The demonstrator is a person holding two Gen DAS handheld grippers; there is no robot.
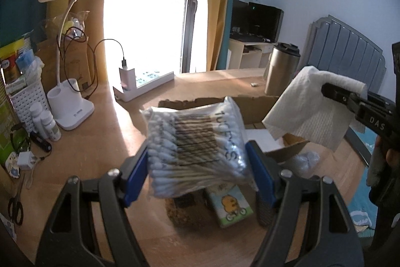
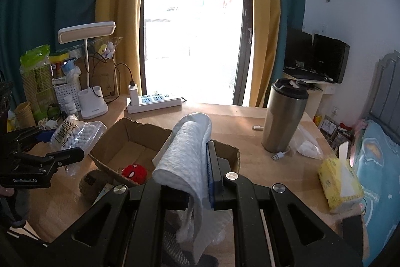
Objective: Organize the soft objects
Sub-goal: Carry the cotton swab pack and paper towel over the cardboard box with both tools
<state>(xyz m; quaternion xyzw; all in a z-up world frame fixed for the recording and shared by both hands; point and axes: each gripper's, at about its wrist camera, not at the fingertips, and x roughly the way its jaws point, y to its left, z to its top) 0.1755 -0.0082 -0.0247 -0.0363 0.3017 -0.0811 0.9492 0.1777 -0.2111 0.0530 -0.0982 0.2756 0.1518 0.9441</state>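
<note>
While the open cardboard box (image 2: 130, 142) sits mid-table, the right gripper (image 2: 197, 167) is clamped on a folded paper towel (image 2: 186, 157) running near-to-far above it. At left, the left gripper (image 1: 197, 167) pinches a cotton swab bag (image 1: 195, 139), swabs lying crosswise. A steel tumbler (image 2: 285, 116) stands far right.

The left gripper (image 1: 197, 167) squeezes a clear bag of cotton swabs (image 1: 195, 142) between its blue pads, up above the wooden worktop (image 1: 100, 142). To the right, the right gripper (image 1: 325, 89) pinches a white paper towel (image 1: 307, 101) over a cardboard box (image 1: 252, 106). A white lamp (image 1: 72, 91) stands at the left.
</note>
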